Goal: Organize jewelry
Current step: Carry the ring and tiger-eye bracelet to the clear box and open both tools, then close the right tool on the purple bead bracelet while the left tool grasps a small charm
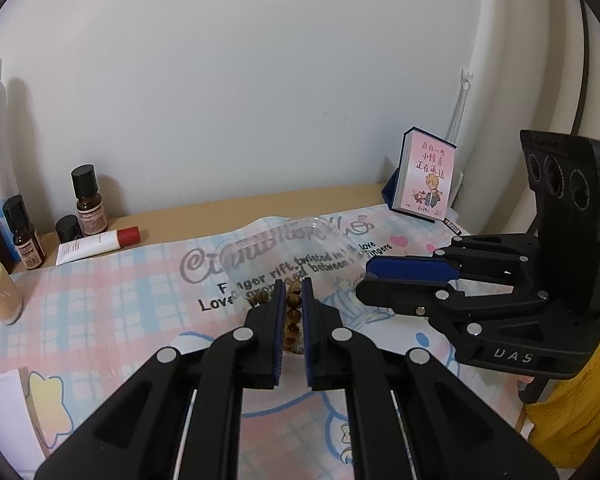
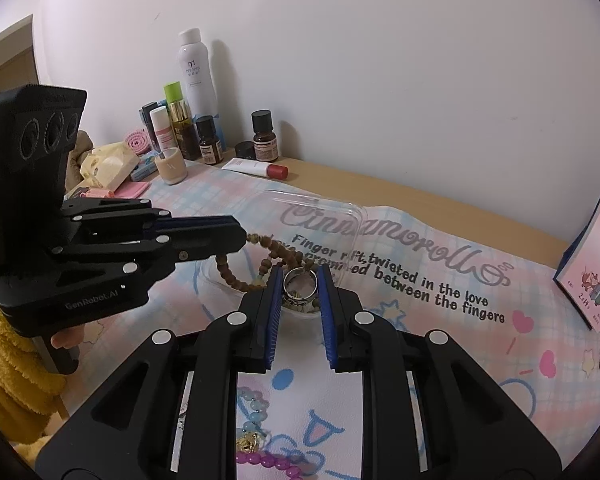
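Observation:
My left gripper (image 1: 291, 286) is shut on a brown wooden bead bracelet (image 1: 293, 312) and holds it over the clear plastic box (image 1: 284, 240). In the right wrist view the left gripper (image 2: 242, 240) comes in from the left with the bead bracelet (image 2: 236, 276) hanging from its tip. My right gripper (image 2: 299, 276) is shut on a silver ring (image 2: 299, 285) just above the near rim of the clear box (image 2: 316, 208). A blue bead bracelet (image 2: 256, 408) and a pink bead bracelet (image 2: 268, 460) lie on the cloth under my right gripper.
A pastel cartoon cloth (image 2: 440, 320) covers the desk. Bottles and a tube (image 2: 256, 168) stand along the wall at the back left. A pink calendar block (image 1: 424, 176) stands at the back right. A cream cup (image 2: 172, 166) sits near the bottles.

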`<state>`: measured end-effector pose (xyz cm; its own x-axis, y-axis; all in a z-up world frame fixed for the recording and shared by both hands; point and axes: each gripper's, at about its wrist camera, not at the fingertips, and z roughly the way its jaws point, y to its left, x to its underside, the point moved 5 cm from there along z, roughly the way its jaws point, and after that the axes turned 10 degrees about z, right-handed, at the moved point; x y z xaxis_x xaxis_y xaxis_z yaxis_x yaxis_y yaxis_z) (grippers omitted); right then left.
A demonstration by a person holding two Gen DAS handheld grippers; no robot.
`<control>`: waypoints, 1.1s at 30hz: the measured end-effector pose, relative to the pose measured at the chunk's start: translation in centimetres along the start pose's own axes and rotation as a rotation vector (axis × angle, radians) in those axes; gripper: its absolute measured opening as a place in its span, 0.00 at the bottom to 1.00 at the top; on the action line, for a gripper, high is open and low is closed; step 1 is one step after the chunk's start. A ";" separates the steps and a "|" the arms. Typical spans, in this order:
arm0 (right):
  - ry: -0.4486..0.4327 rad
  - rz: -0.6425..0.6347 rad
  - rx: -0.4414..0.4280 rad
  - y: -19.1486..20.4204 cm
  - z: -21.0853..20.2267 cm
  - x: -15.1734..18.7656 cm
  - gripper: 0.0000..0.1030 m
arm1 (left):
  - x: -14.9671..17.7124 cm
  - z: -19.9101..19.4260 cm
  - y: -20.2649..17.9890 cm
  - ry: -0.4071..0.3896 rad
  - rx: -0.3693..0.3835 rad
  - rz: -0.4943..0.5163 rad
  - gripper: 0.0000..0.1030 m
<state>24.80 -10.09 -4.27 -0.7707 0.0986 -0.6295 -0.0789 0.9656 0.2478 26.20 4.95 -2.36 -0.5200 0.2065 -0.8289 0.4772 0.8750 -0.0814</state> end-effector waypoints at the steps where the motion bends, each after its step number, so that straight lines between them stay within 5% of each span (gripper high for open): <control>1: 0.000 0.003 -0.005 0.0 0.0 0.0 0.20 | 0.1 0.0 -0.1 0.001 0.003 0.000 0.07; 14: -0.039 0.045 -0.072 0.0 -3.1 0.7 0.23 | 0.8 -3.3 -1.2 -0.030 -0.005 0.068 0.09; 20: -0.022 0.050 -0.072 -0.2 -5.4 3.7 0.31 | 4.7 -4.9 -4.8 0.058 0.027 0.180 0.20; 27: 0.093 0.020 0.009 -1.0 -4.8 9.4 0.33 | 10.1 -4.9 -8.1 0.204 0.046 0.317 0.28; 33: 0.121 0.029 0.006 -0.9 -4.5 11.4 0.34 | 11.6 -4.5 -8.4 0.241 0.070 0.301 0.30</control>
<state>13.21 -10.93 -8.35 -0.8435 0.0972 -0.5282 -0.0517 0.9642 0.2599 12.99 1.96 -8.85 -0.4968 0.5536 -0.6684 0.6764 0.7295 0.1015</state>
